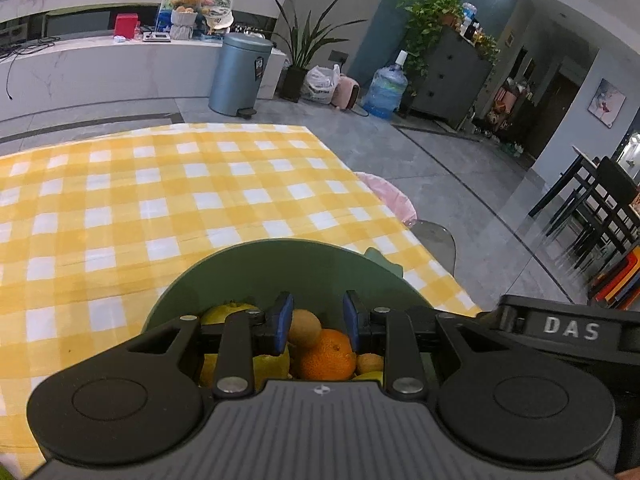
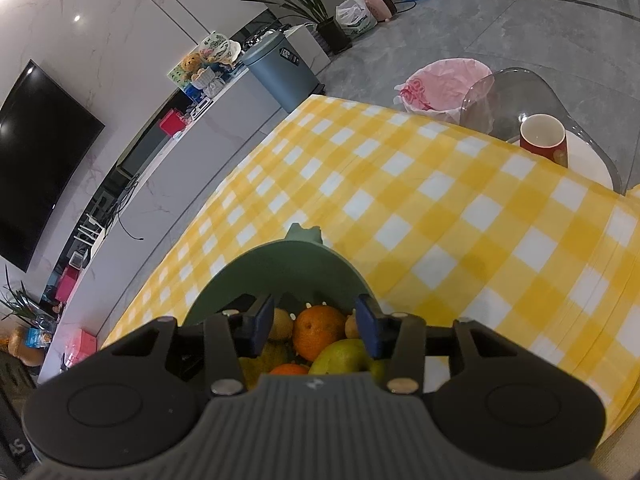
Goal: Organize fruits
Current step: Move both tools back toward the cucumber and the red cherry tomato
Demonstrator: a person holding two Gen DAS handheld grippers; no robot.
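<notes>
Your left tool (image 1: 318, 322): jaws apart, empty | right tool (image 2: 316, 326): apart, empty | both over green bowl (image 1: 256, 264), fruits gathered inside.

A green bowl (image 1: 256, 264) is seen at lower centre of both views, standing upright on the yellow-checked tabletop (image 1: 120, 200). Heaped inside are an orange (image 1: 328, 354), a brown kiwi (image 1: 305, 328), yellow-green fruits (image 1: 224, 312) and, in the right-wrist view, a green pear (image 2: 340, 356).
</notes>
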